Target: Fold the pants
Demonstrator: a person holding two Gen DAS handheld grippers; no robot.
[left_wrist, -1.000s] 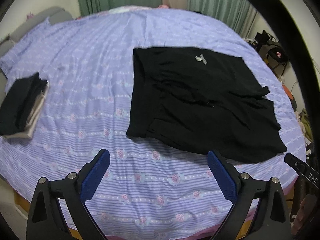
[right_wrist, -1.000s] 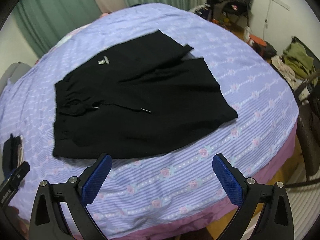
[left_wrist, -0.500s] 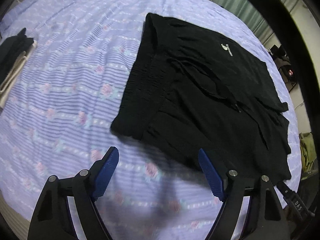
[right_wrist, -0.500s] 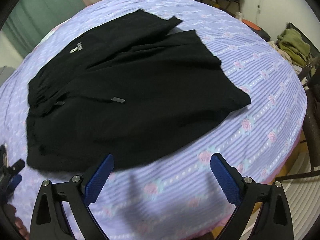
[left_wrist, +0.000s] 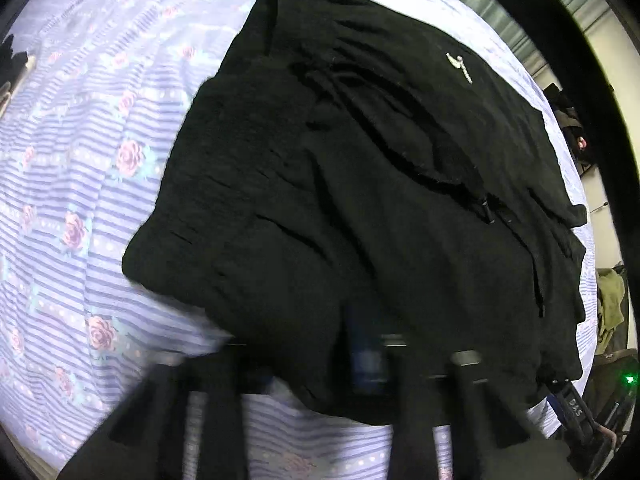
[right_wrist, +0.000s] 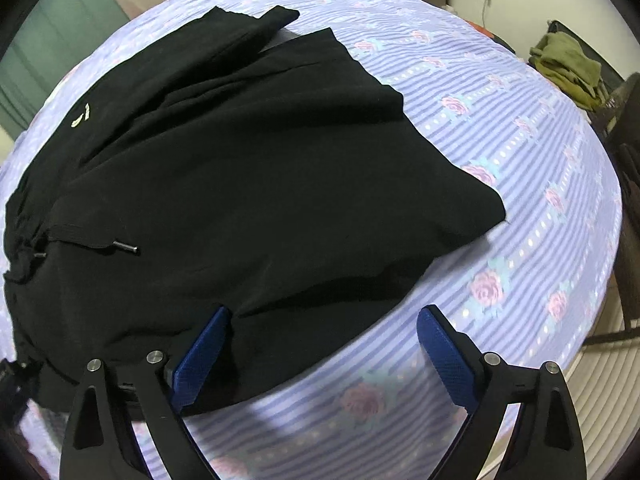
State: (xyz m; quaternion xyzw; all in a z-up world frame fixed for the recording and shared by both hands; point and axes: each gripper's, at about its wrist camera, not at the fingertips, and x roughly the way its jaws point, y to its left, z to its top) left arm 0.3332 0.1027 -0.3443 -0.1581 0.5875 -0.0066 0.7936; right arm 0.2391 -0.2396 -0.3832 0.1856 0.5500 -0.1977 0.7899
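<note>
Now — left gripper (left_wrist: 360,356) closing, seemingly pinching black pants (left_wrist: 380,184) near edge | right gripper (right_wrist: 320,356) lower, jaws narrowing, unclamped — first fold imminent.

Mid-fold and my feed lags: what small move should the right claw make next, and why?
Probably finish closing the right claw on the near edge of the black pants. Its jaws are closing but wide apart, the hem lying between them, while the left claw has nearly shut on the same edge.
</note>
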